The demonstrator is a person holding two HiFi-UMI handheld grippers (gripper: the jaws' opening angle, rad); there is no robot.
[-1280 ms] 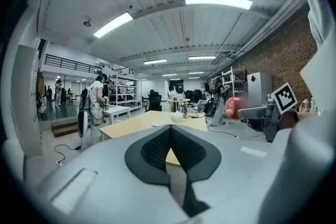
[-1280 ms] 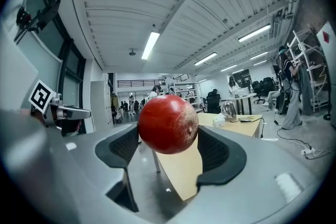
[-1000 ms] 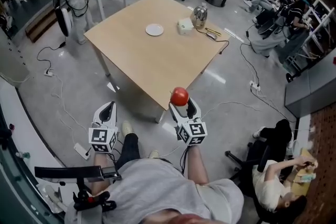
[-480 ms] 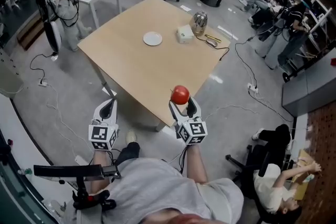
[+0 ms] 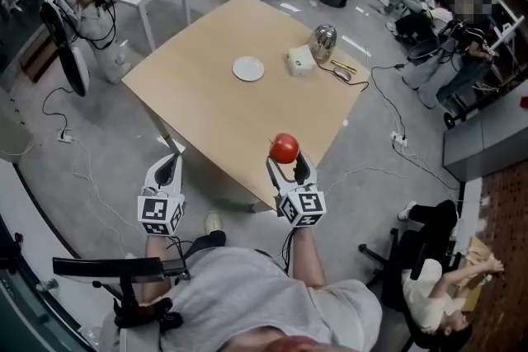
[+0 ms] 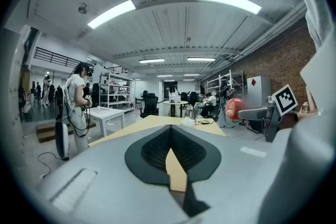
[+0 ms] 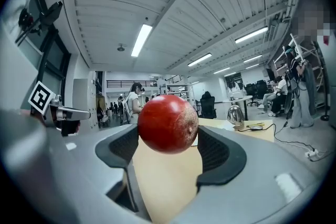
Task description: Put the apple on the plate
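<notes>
My right gripper (image 5: 285, 164) clamps the apple (image 5: 284, 148) across its middle, over the table's (image 5: 214, 107) near edge, well apart from the plate (image 5: 248, 68); it looks firm but slick; left gripper (image 5: 168, 169) closed, empty

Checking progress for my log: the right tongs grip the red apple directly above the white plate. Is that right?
Not quite. The right tongs do grip the red apple, but by the near edge of the table. The white plate lies empty, far across it, as the head view shows.
</notes>
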